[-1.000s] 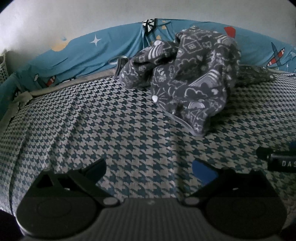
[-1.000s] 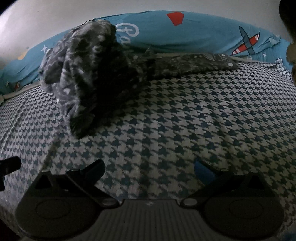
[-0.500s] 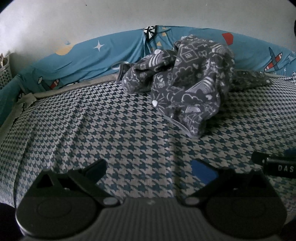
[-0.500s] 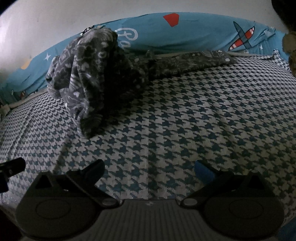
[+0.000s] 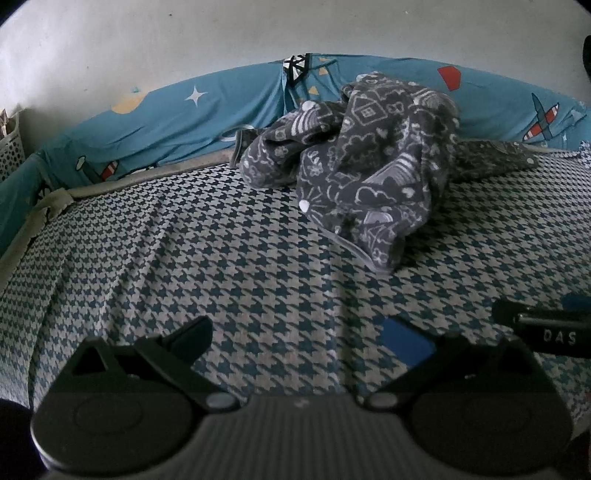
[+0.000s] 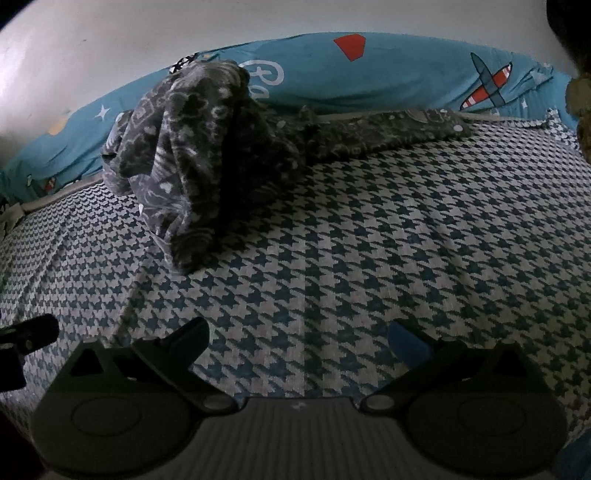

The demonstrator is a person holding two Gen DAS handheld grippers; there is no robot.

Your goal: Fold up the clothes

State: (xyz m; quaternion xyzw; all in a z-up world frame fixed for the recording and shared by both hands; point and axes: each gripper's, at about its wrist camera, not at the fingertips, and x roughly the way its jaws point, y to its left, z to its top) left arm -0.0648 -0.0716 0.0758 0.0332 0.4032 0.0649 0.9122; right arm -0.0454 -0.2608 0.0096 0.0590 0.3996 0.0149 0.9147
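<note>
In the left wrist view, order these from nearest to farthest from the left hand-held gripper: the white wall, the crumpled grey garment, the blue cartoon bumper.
1. Crumpled grey garment: ahead and slightly right of the left hand-held gripper, heaped on the houndstooth sheet.
2. Blue cartoon bumper: behind the garment, along the bed's far edge.
3. White wall: rising behind the bumper.

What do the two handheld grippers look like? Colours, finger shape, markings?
Both match: black plastic, two round discs flanking a grey ribbed centre plate, angled black fingers. Left gripper and right gripper each carry a blue pad on one finger. White lettering "DAS" shows on the right gripper's side in the left wrist view. No cables or sleeves visible.
</note>
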